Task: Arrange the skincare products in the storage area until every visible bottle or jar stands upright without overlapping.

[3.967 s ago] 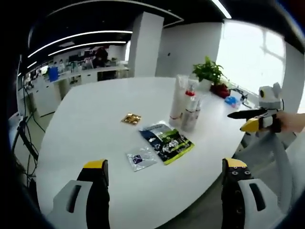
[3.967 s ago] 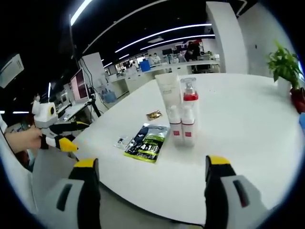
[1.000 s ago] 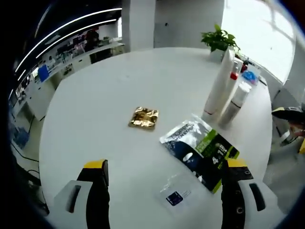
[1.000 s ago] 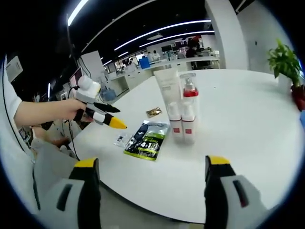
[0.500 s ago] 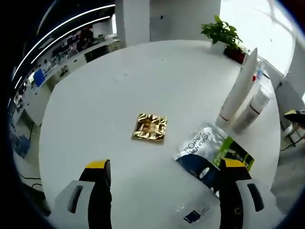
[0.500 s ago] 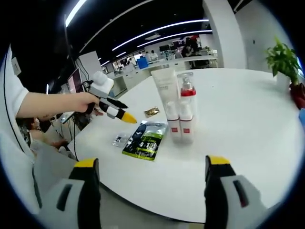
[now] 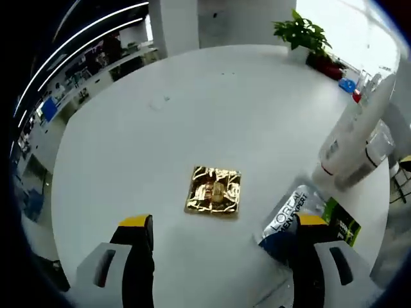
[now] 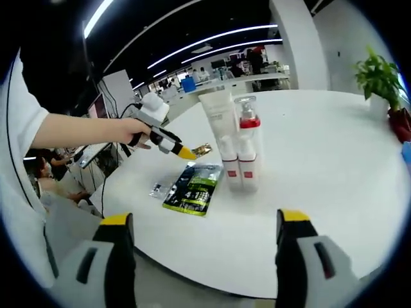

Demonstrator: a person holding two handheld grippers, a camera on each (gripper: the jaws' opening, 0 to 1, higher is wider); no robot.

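Observation:
On the white round table (image 8: 334,167) a white tube (image 8: 215,122), a pump bottle with a red collar (image 8: 248,135) and two small white bottles (image 8: 230,165) stand upright in a tight cluster. A gold foil sachet (image 7: 214,190) lies flat just ahead of my left gripper (image 7: 224,221), which is open and hovers over it. A dark and green packet (image 7: 302,221) lies by its right jaw, with the tube (image 7: 356,131) beyond. In the right gripper view a hand holds the left gripper (image 8: 164,140) near the sachet (image 8: 205,149). My right gripper (image 8: 204,218) is open off the table's edge.
A small clear sachet (image 8: 159,188) lies beside the green packet (image 8: 191,188). A potted plant (image 7: 302,32) and a blue item (image 7: 347,83) sit at the far edge. Office desks and a person (image 8: 48,176) are beyond the table.
My left gripper has moved in over the table and down toward the gold sachet, which now looks larger. The right gripper has barely moved. The bottles stay where they were.

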